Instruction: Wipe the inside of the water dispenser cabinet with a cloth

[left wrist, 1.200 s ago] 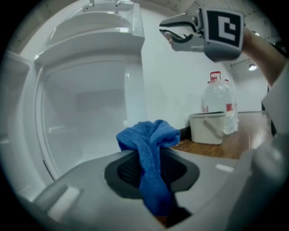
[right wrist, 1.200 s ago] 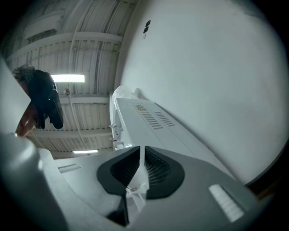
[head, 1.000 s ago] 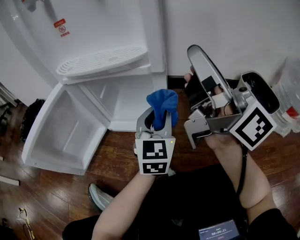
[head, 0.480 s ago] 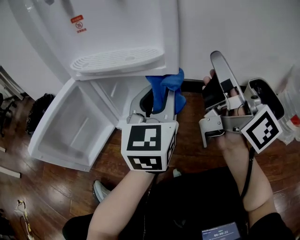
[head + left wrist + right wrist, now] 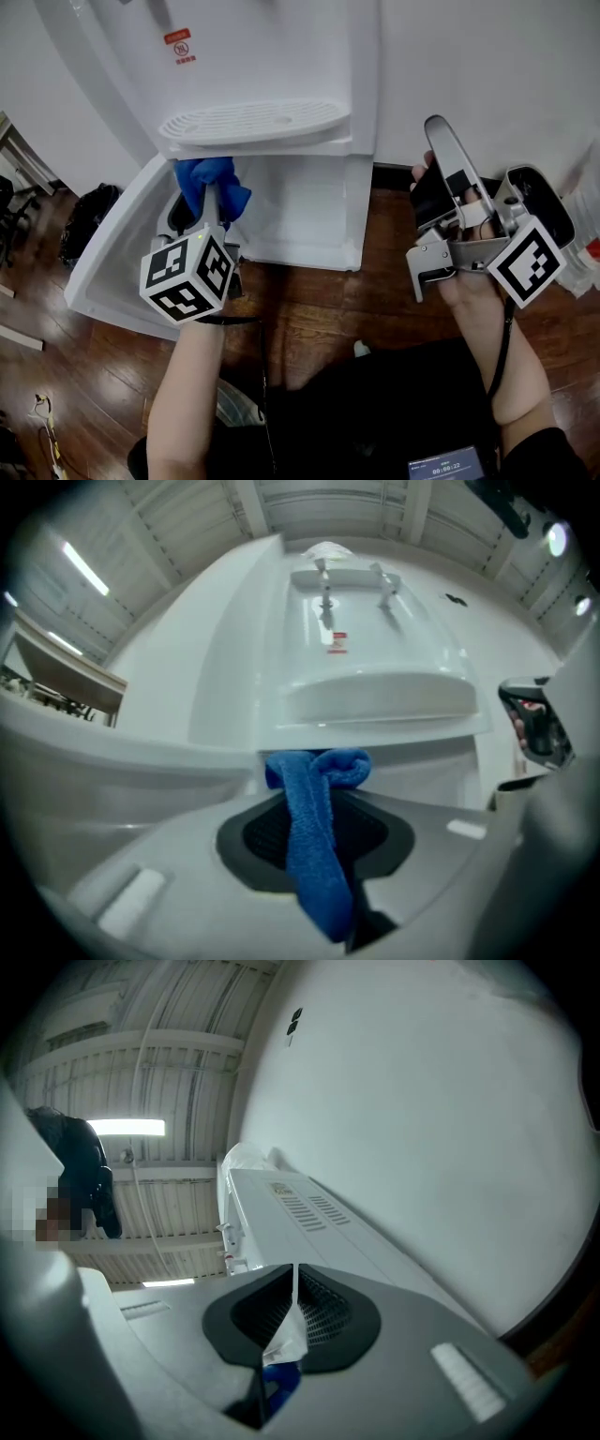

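The white water dispenser [image 5: 262, 56] stands against the wall with its lower cabinet [image 5: 300, 202] open and the door [image 5: 117, 258] swung out to the left. My left gripper [image 5: 202, 202] is shut on a blue cloth [image 5: 208, 183], level, at the left edge of the opening, under the drip tray [image 5: 253, 122]. In the left gripper view the cloth [image 5: 314, 846] hangs between the pads, facing the dispenser [image 5: 366, 649]. My right gripper [image 5: 442, 141] is held up at the right, away from the cabinet. Its jaws have just been closing and pinch a small white scrap [image 5: 286, 1340].
Dark wooden floor [image 5: 309, 309] lies in front of the dispenser. A black bag [image 5: 89, 220] sits left of the door. A clear water bottle [image 5: 586, 234] is at the right edge. The white wall [image 5: 487, 66] runs behind.
My left gripper has carried the blue cloth up and then left, from the middle of the view to the left side of the cabinet opening. The right gripper has stayed put.
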